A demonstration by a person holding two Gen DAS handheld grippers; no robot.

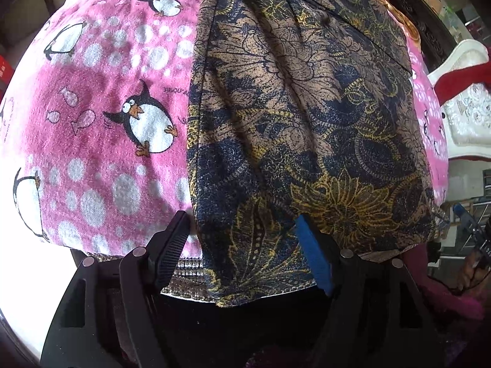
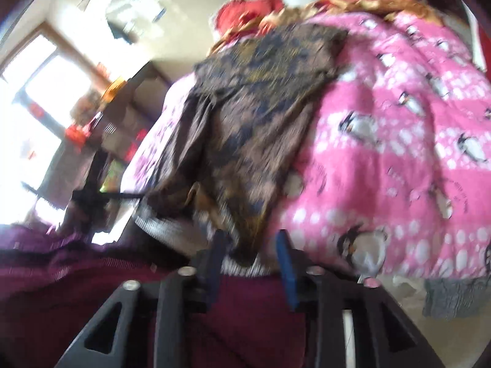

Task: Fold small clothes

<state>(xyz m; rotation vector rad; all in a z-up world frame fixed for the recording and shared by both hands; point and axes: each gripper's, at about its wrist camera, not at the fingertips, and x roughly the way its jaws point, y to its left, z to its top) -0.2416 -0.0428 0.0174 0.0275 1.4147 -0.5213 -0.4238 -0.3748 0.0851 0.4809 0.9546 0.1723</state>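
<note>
A small brown, navy and yellow floral garment (image 1: 294,116) lies spread on a pink penguin-print blanket (image 1: 92,107). My left gripper (image 1: 242,224) is open at the garment's near hem, its fingers (image 1: 172,245) astride the hanging cloth edge. In the blurred right wrist view the same garment (image 2: 245,116) lies partly doubled over on the blanket (image 2: 399,153). My right gripper (image 2: 251,239) is open, its jaws standing either side of the garment's near corner, which hangs over the bed edge.
Red and gold bedding (image 2: 307,9) lies bunched at the bed's far end. A white ornate chair (image 1: 466,104) with a red cloth stands right of the bed. A bright window (image 2: 36,92) and cluttered furniture are on the left. Maroon clothing (image 2: 92,276) lies below the right gripper.
</note>
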